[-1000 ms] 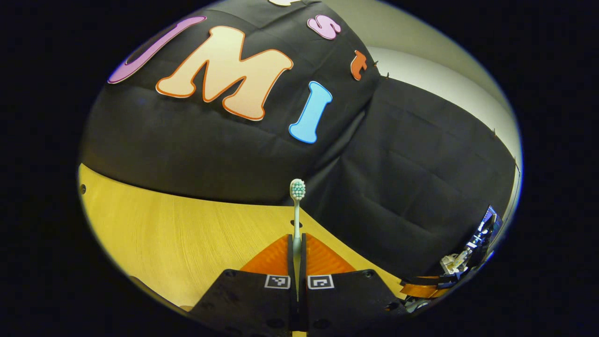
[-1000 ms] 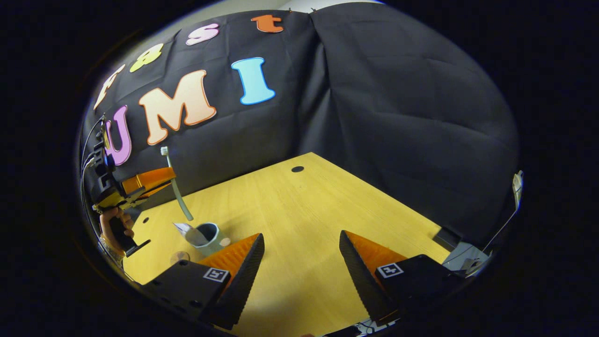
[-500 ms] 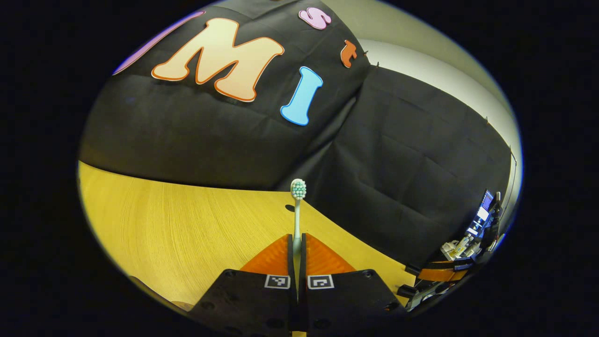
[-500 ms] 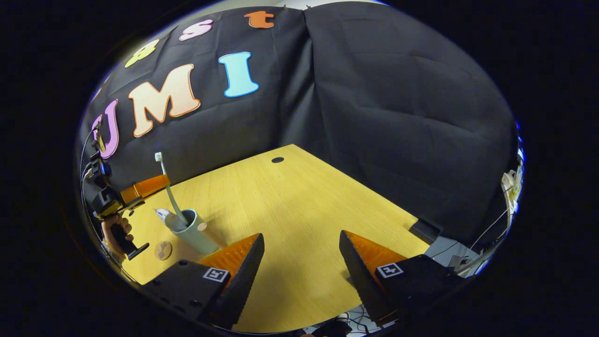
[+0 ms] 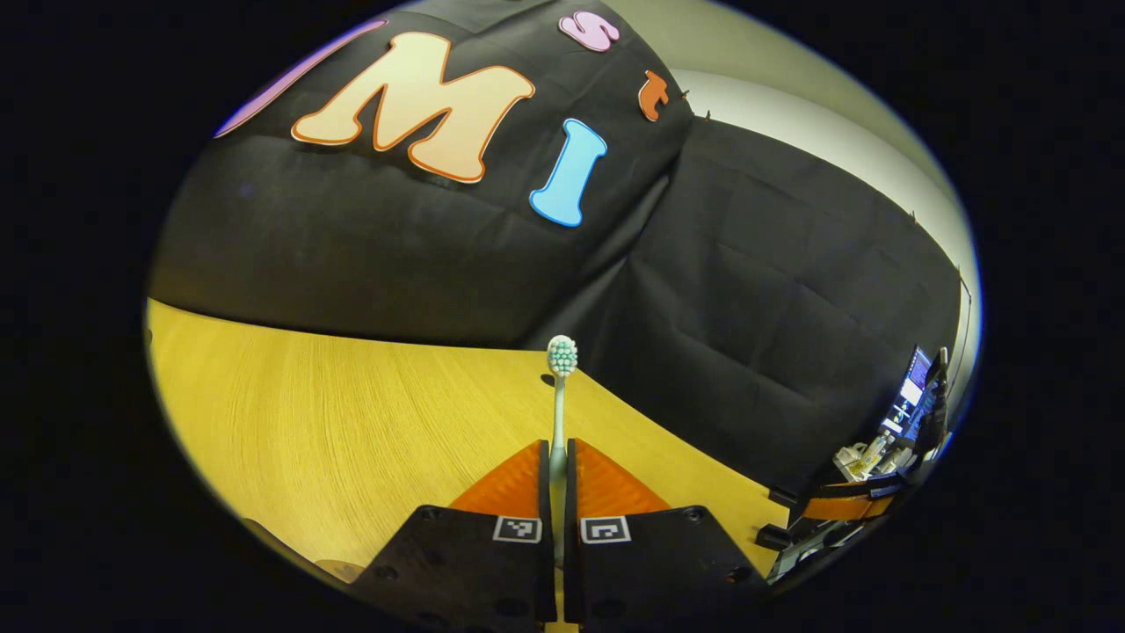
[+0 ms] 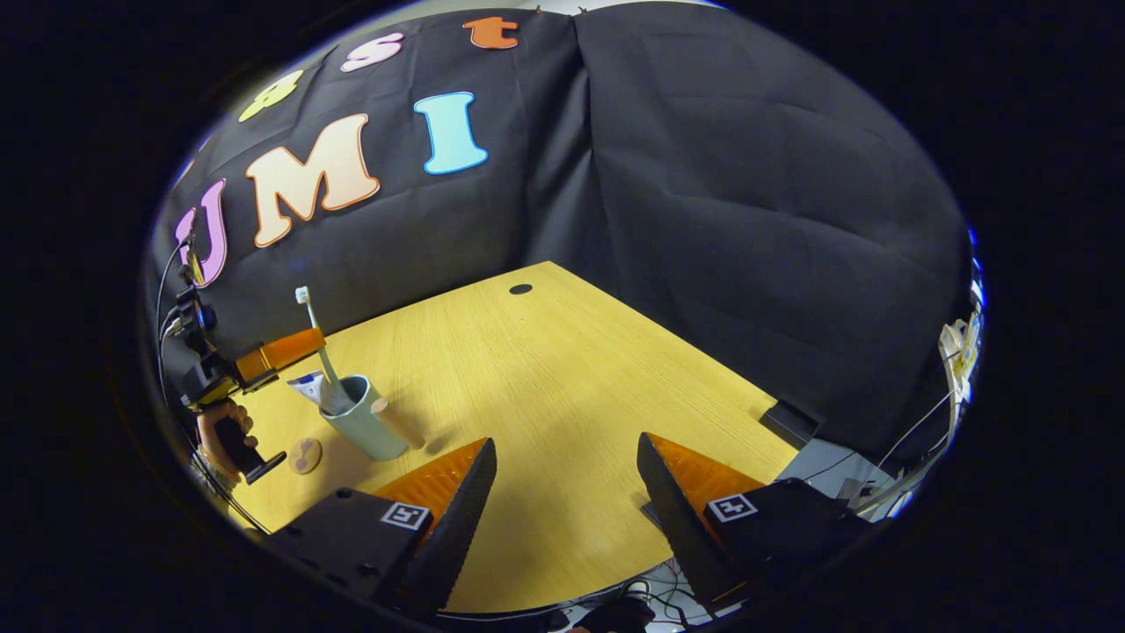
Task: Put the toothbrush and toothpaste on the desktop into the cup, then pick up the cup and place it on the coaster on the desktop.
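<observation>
Toothbrush (image 5: 559, 400) clamped in left gripper (image 5: 559, 457), bristles up.
Left gripper view: fingers pressed on the handle above the desktop (image 5: 334, 422). Right gripper view: right gripper (image 6: 567, 479) spread wide, holding nothing; toothbrush lower end inside cup (image 6: 362, 422) beside toothpaste (image 6: 306, 387), near desktop's left edge; coaster (image 6: 305, 455) just beside cup.

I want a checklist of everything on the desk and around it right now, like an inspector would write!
Surface: wooden desktop, with a round hole near the back.
Job's things: toothbrush lower end in the cup; toothpaste also in the cup; coaster beside the cup, nothing on it.
Clutter: nothing seen.
Grippers: left claw shut on the toothbrush handle; right claw open, holding nothing.
Cables: wires behind the left claw and past the desk's right edge.
Surroundings: black cloth wall; a lit screen far off.
</observation>
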